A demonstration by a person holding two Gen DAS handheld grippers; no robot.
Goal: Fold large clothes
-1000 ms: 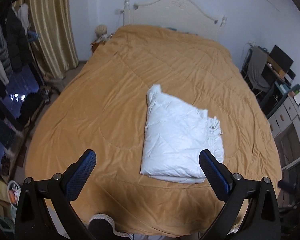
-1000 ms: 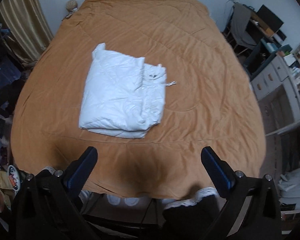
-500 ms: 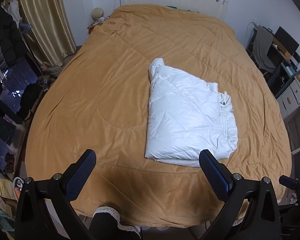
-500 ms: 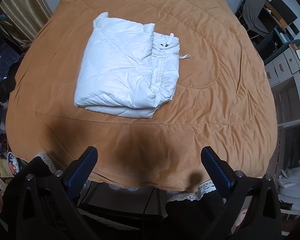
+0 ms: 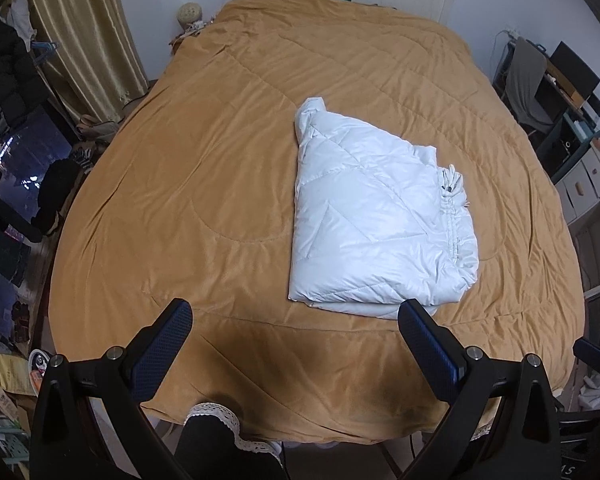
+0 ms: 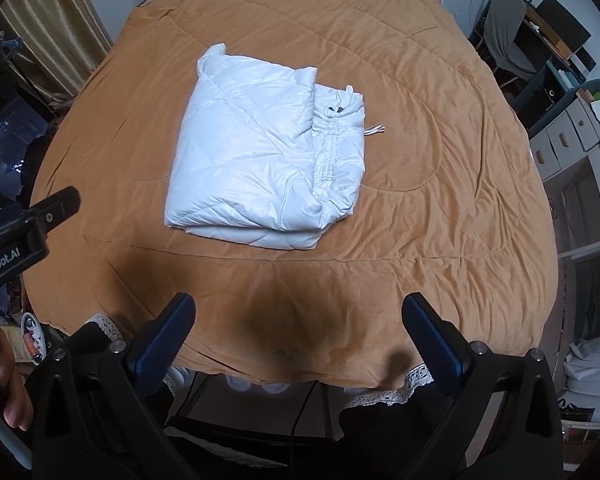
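1. Left wrist view: the left hand-held gripper hangs over the foot of the bed, its two blue-padded fingers spread wide with nothing between them.
2. Just beyond its right finger lies the white padded jacket, folded into a thick rectangle on the mustard quilt, not touched by either finger.
3. Right wrist view: the right hand-held gripper is likewise wide open and empty, held above the quilt's near edge, where a lace trim shows below.
4. The jacket sits ahead and left of centre, its gathered drawstring edge to the right, a small cord end lying on the quilt beside it.
5. At the left edge the other gripper's black body and a hand show.
6. A desk with a chair stands right of the bed; curtains hang to the left.
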